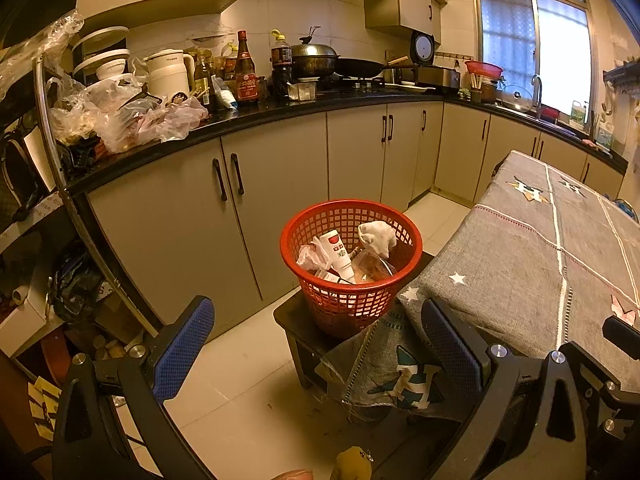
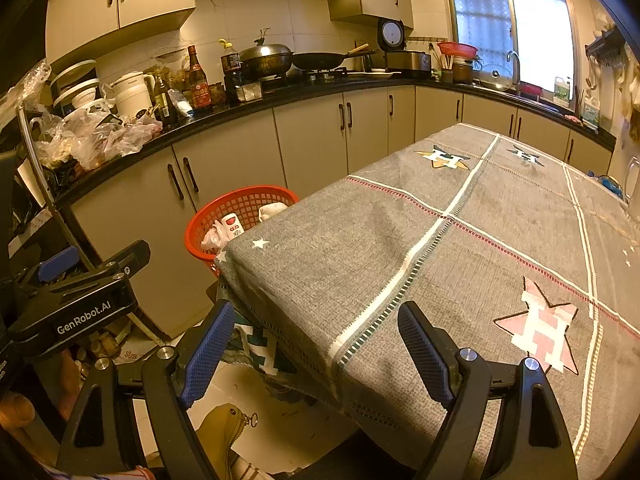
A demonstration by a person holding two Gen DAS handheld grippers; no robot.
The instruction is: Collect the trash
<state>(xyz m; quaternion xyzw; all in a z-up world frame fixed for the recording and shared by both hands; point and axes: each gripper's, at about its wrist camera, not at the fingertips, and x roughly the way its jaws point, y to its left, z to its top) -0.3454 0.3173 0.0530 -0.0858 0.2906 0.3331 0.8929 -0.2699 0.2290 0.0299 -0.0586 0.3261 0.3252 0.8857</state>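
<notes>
Two grippers were in view, both with jaws spread wide and nothing between the blue pads. The left gripper [image 1: 318, 342] pointed toward 12 o'clock in its own view, its fingers framing a red basket [image 1: 414, 248] that stood ahead of them, apart from both pads. The right gripper [image 2: 316, 354] hung over the near corner of the table, its left finger [image 2: 208, 354] out past the table edge above the floor, its right finger [image 2: 426, 354] above the cloth; whether that pad touched the cloth could not be told.

The basket sat on a small dark stool [image 1: 290, 318] just beside the table's corner, at 12 o'clock from the left gripper and at 10 o'clock from the right one. Trash lay inside it: a white tube with a red cap end [image 1: 340, 254], a crumpled white wad [image 1: 378, 236] against the far rim, thin crumpled plastic [image 1: 310, 256] at the left, and a clear wrapper [image 1: 374, 266] below the wad.

A grey tablecloth [image 2: 460, 264] with star-and-letter patches covered the table, one corner hanging down toward the stool. The cloth's top carried no loose items in the part seen.

Beyond, a black counter [image 1: 280, 110] ran from 9 to 2 o'clock, loaded with plastic bags [image 1: 120, 116], a white kettle [image 1: 166, 74], bottles [image 1: 245, 70], a lidded wok [image 1: 314, 58] and a frying pan [image 1: 360, 67]. A window [image 1: 536, 46] stood at 1 o'clock. In the right wrist view the left gripper's black body appeared at 9 o'clock.
</notes>
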